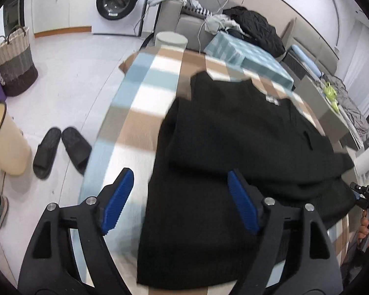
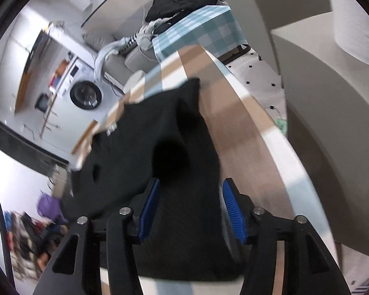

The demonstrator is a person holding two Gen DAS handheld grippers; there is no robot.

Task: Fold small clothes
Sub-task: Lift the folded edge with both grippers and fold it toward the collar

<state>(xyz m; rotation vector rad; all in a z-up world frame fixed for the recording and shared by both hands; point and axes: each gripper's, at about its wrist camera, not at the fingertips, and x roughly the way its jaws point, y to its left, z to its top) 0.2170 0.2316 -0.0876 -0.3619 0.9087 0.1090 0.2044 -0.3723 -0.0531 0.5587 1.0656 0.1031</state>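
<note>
The left gripper is open above the black shirt. The right gripper is open too, with the shirt under it on the counter.

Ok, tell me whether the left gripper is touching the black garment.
Cannot tell. In the left wrist view the left gripper stands open over the black garment; contact isn't clear.

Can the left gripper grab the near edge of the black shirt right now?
Probably yes. The left gripper is open, and the black shirt lies flat on the checked tablecloth right under it. The shirt's left edge sits between the blue pads, and nothing is in the way.
</note>
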